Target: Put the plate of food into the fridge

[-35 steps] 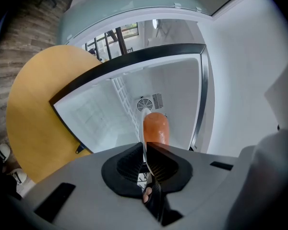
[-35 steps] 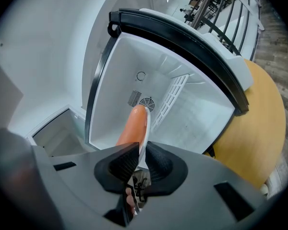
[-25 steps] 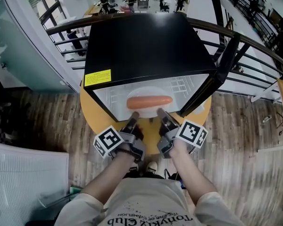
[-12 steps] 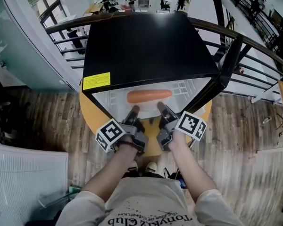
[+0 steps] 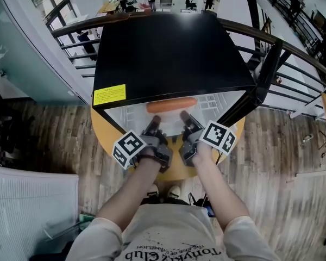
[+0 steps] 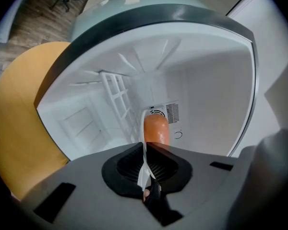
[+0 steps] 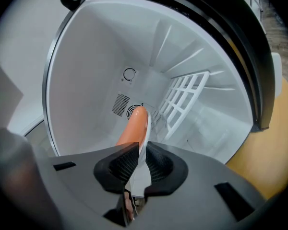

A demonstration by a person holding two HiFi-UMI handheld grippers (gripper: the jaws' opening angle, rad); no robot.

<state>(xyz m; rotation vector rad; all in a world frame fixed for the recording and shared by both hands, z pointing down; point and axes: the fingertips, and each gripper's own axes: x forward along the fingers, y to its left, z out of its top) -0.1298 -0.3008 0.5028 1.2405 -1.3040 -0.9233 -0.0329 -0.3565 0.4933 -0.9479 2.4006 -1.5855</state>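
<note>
The plate [image 6: 144, 164] carries one sausage [image 5: 171, 105] and sits just inside the mouth of the fridge [image 5: 168, 53], directly ahead of both tongs. It is held clear of the cavity floor, as far as the views show.

The left tongs [image 5: 154, 123] are clamped on the plate's near rim, with the thin white edge pinched between the ribbed pads. The right tongs [image 5: 185, 118] are clamped on the same rim just beside them. Neither is nearer than the other; they grip side by side.

The sausage lies crosswise, its long axis running from the left tongs' side to the right tongs' side, square to the way in. It lies just beyond the jaws, on the far part of the plate.

Straight ahead of the tongs is the white back wall with its fan vent [image 6: 172, 113]. A wire rack [image 7: 182, 97] lies along the side outboard of the left tongs. Outboard of the right tongs the black door [image 5: 261, 75] stands open. Below them is the round yellow worktop [image 5: 106, 126] that carries the fridge.

My judgement is that the next move is a level push straight ahead, both hands kept together so the plate does not tilt—then a lowering onto the floor.
</note>
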